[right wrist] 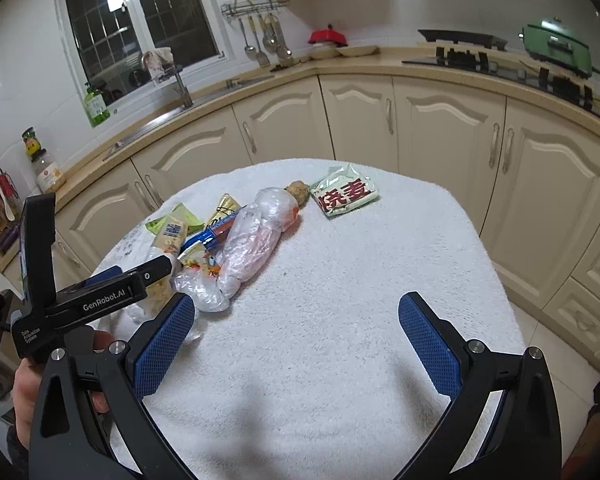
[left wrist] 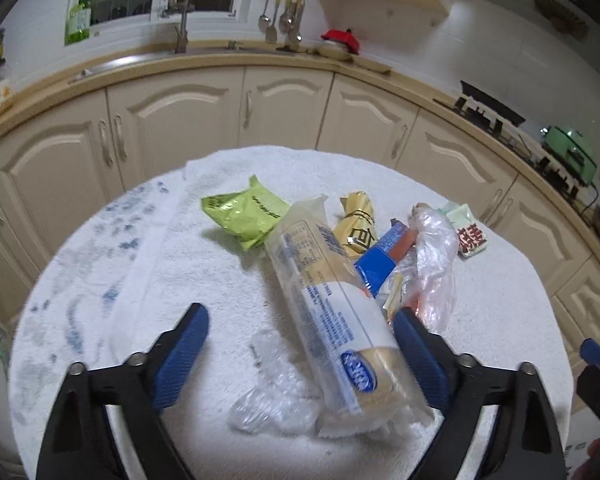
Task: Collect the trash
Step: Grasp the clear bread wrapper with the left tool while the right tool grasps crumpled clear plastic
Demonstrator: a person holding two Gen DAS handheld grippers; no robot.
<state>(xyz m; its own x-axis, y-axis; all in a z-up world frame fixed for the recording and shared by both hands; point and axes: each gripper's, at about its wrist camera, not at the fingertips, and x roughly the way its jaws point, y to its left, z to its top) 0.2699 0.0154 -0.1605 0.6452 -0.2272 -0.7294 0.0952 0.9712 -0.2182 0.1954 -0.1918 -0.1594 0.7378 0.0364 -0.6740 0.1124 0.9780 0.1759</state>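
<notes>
- Trash pile on white towel (left wrist: 204,280), mid-table: long clear wrapper (left wrist: 332,312), green packet (left wrist: 244,216) at far left, blue wrapper (left wrist: 380,260), crumpled plastic bag (right wrist: 252,248).
- Left gripper (left wrist: 300,336) — jaws wide apart, straddling the clear wrapper's near end, not clamped.
- Right gripper (right wrist: 296,320) — spread, over bare towel right of pile.
- Red-lettered packet (right wrist: 346,194) far right, apart.

green wrapper (left wrist: 246,212) | white towel (right wrist: 340,280), blue specks | blue diamond-textured pads (right wrist: 164,344) | cream cabinets (right wrist: 440,128)

The left gripper (right wrist: 100,300) reads "GenRobot.AI"; the pale green packet (right wrist: 345,195) bears red "烧麦".
</notes>
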